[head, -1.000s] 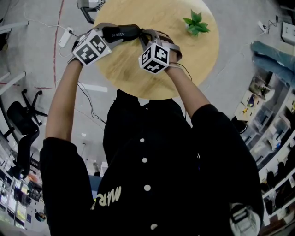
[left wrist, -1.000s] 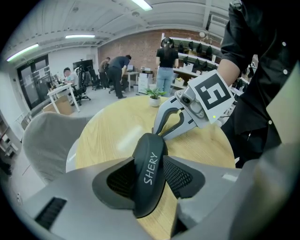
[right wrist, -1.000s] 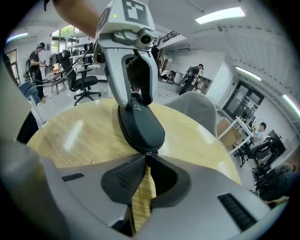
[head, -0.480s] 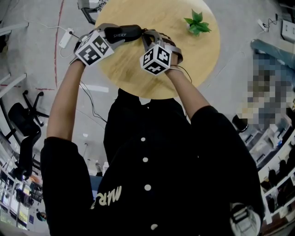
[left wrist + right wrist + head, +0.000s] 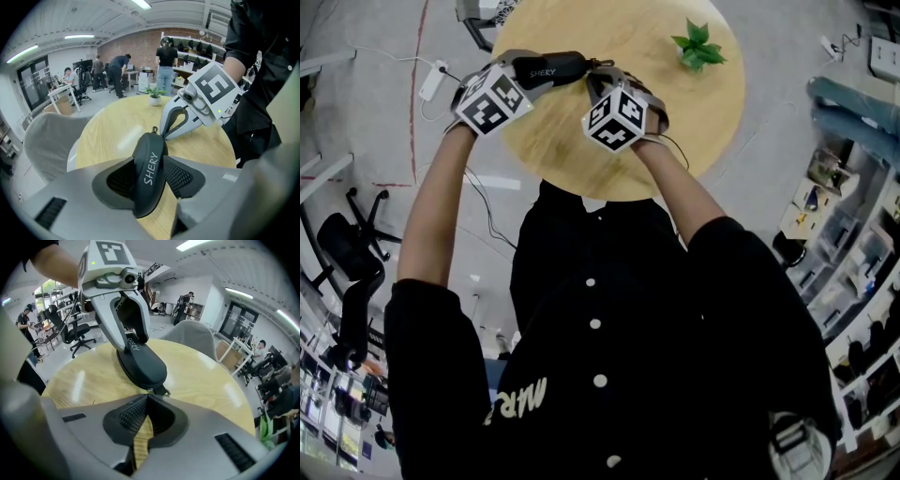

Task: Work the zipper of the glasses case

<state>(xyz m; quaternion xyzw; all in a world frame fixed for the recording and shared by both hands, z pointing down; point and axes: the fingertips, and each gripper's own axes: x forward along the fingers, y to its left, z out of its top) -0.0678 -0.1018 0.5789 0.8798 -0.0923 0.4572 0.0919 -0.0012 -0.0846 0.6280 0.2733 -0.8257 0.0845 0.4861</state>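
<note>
A black glasses case [image 5: 555,67] printed "SHERY" lies near the round wooden table's [image 5: 675,122] left rim. My left gripper [image 5: 532,71] is shut on its left end; in the left gripper view both pads squeeze the case [image 5: 150,164]. My right gripper [image 5: 595,75] is shut at the case's other end. In the right gripper view its tips [image 5: 147,398] meet on the zipper pull [image 5: 161,391], whose black tab sticks out beside them. The case [image 5: 140,364] stretches away toward the left gripper [image 5: 129,341]. In the left gripper view the pull [image 5: 154,129] shows beside the right gripper [image 5: 165,136].
A small potted green plant [image 5: 698,47] stands at the table's far right. A grey chair [image 5: 47,140] sits at the table's edge. People, desks and office chairs fill the room behind. Cables and a power strip [image 5: 431,75] lie on the floor to the left.
The right gripper has rolled a little and shifted slightly at the case's end. The left gripper and the case have stayed put.
</note>
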